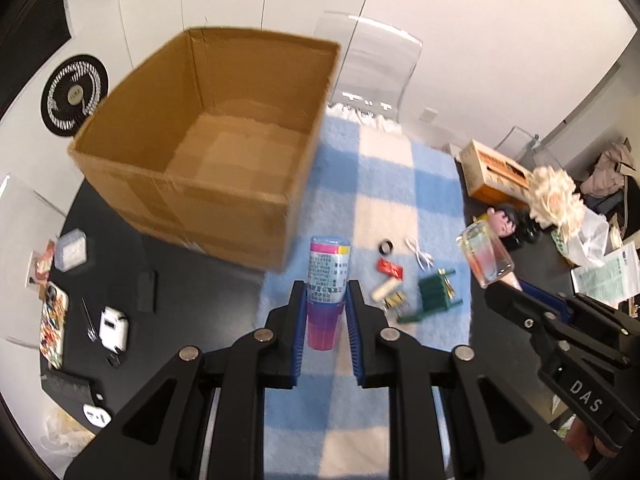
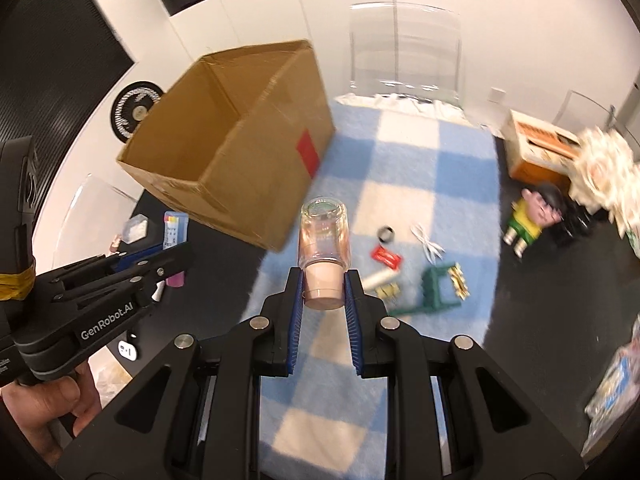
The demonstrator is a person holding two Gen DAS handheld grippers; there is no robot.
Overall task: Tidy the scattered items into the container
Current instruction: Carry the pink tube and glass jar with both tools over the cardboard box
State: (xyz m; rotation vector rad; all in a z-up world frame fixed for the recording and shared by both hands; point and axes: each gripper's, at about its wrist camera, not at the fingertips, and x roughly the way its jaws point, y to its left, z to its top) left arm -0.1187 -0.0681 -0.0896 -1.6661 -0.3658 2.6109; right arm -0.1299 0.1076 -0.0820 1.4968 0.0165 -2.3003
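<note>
Tongs on the left (image 1: 326,300) are gripping a tube (image 1: 327,280). Right tongs (image 2: 323,280) are clamping a jar (image 2: 324,248) beside the box (image 2: 240,136).

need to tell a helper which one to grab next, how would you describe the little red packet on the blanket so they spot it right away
Start at the open cardboard box, then look to the blue and white checked blanket beside it. Among the small items scattered on the blanket, the red packet lies flat just below a black ring and left of a white cord. It is the only red thing there.
</note>
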